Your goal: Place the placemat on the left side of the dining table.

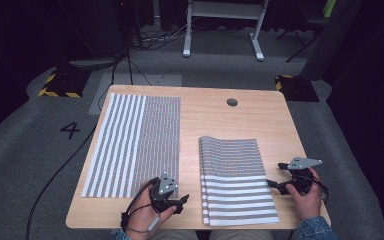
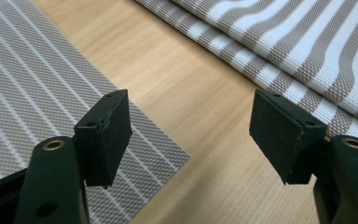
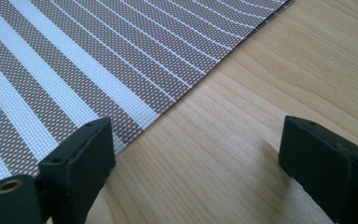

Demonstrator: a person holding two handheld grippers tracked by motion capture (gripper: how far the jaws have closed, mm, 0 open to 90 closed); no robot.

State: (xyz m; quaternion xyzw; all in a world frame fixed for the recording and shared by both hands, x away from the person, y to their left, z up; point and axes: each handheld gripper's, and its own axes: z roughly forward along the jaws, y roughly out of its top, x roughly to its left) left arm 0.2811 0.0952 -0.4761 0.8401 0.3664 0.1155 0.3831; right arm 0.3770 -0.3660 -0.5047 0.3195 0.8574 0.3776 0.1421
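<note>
Big picture first: a pale wooden table (image 1: 215, 120) with two striped woven mats on it. The flat mat (image 1: 130, 142) lies spread out on the left half. The folded mat (image 1: 235, 180), layered with staggered edges, sits on the right half, closer to the near edge.

Both look light and thin, a mesh weave that should flex but hold a crease; I'd judge them a bit slick against wood, so a pinch at an edge or corner beats pressing down on the middle.

Now the left gripper (image 1: 172, 197), near the flat mat's near right corner, jaws spread wide and empty, the folded mat's layered edge just ahead of it. The right gripper (image 1: 280, 177) hovers just beside the folded mat's right edge, jaws also wide apart, holding nothing. That exposed edge looks like the natural grab.
</note>
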